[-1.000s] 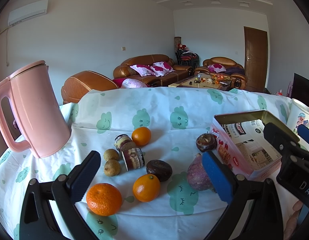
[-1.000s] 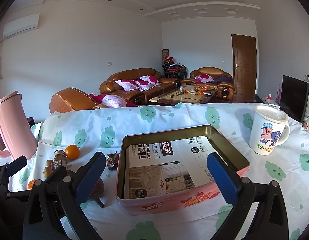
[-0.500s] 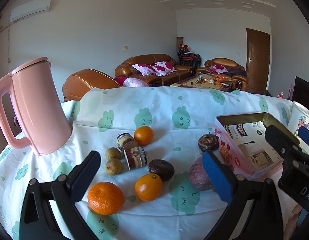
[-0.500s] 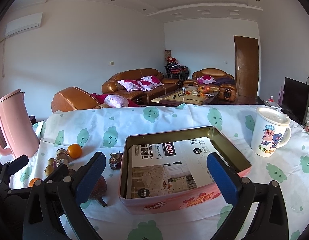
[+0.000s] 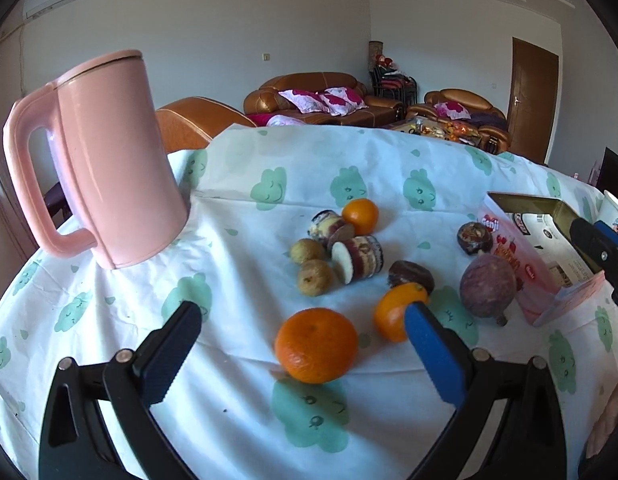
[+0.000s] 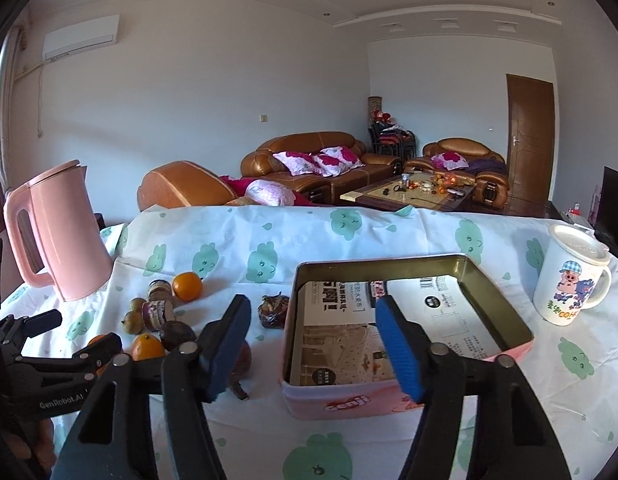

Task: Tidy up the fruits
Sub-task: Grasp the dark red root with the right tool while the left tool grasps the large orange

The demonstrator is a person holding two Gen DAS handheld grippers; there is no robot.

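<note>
Nothing sorted yet: pink tin (image 6: 505, 354) holds no fruit, my left gripper (image 5: 305, 344) gapes wide over the nearest orange (image 5: 316, 345), right gripper (image 6: 313, 344) closing on nothing

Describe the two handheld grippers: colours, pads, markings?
Both are black plastic frames with silver bolts. The left gripper and right gripper each carry one ribbed black pad and one ribbed blue pad. White "GenRobot.AI" lettering marks the left one's body, seen from the right wrist view.

Three oranges (image 5: 316, 345), small brown fruits (some halved) (image 5: 315, 277), loose beside open pink tin (image 6: 405, 400)
</note>
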